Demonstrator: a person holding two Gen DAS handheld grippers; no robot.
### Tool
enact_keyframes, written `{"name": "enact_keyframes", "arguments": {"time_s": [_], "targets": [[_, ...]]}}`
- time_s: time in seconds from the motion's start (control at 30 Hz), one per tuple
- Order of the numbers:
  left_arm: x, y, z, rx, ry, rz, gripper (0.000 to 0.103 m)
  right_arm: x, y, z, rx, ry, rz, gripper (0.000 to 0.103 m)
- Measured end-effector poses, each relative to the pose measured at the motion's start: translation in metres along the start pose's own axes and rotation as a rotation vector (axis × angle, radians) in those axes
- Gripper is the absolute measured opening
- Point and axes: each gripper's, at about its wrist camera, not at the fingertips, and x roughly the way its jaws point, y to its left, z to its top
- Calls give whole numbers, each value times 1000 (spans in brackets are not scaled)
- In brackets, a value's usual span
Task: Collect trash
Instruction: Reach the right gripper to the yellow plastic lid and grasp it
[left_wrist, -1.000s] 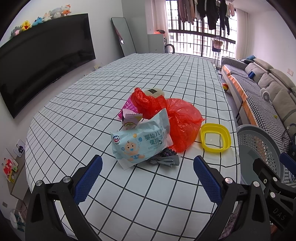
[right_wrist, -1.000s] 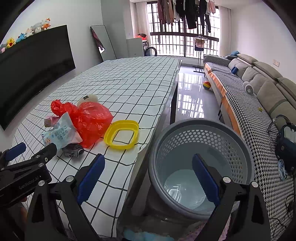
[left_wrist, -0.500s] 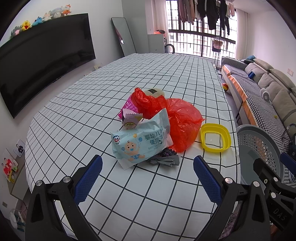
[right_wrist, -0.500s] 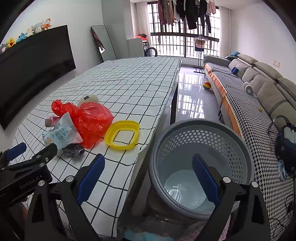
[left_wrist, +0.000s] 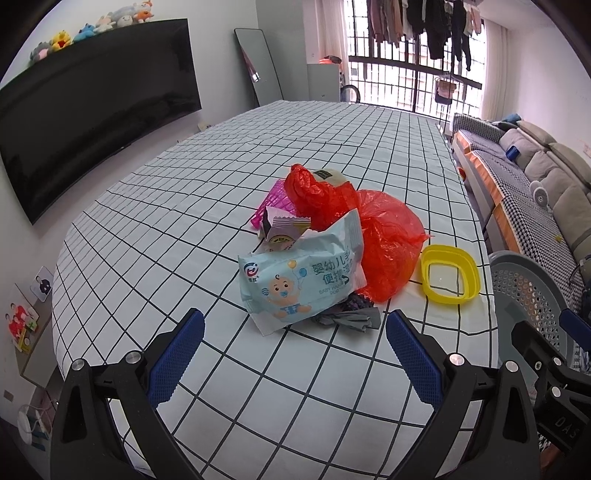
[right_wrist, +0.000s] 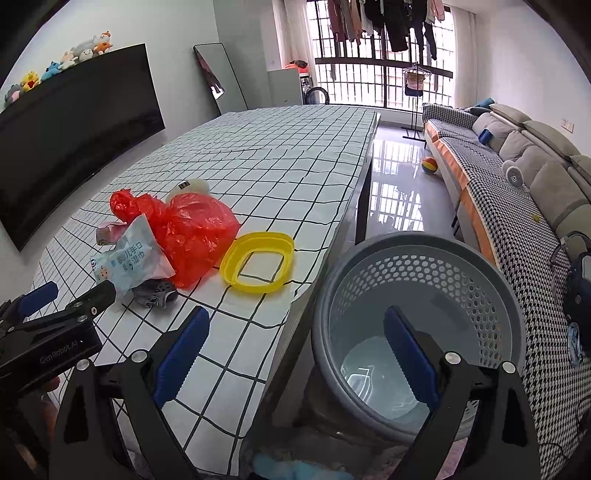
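1. Two grippers, both with jaws spread wide and nothing between them. We see the left gripper (left_wrist: 295, 345) held over the near part of the table (left_wrist: 229, 177), its blue pads (left_wrist: 177, 356) apart on either side of the trash pile and touching none of it. The right gripper (right_wrist: 297, 343) hangs over the table's edge, one pad above the checked cloth, the other above the basket (right_wrist: 476, 280).
2. One pile of trash near the table's right edge. We count a pale blue wipes pack (left_wrist: 301, 275) at the front, leaning on a red plastic bag (left_wrist: 373, 236).
3. One small snack wrapper (left_wrist: 282, 229) behind the wipes pack, with a pink wrapper (left_wrist: 273, 201) just behind that.
4. One whitish round item (left_wrist: 330, 175) at the far side of the red bag; we cannot tell what it is.
5. One crumpled grey scrap (left_wrist: 349, 315) in front of the red bag, touching the wipes pack, nearest the left gripper.
6. One yellow ring-shaped lid (left_wrist: 450, 273) lying flat just right of the red bag, apart from the pile.
7. One grey perforated basket on the floor beside the table edge; we see a clear liner at its bottom and no trash inside.
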Motion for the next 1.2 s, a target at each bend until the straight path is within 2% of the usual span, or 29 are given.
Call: {"name": "enact_keyframes", "arguments": {"time_s": [0.13,0.37,0.7,1.2], "targets": [[7,4,0,-3,12,11,97,13,2,5,-10,24,35,91],[18,13,3,-17,24,23,97,41,12,19,-81,67,31,91],[30,34,7,-62,34,32,97,84,22,43,-112,141,89,91],[35,42,9,-64,31,5,97,129,28,51,-134,249,42,91]]}}
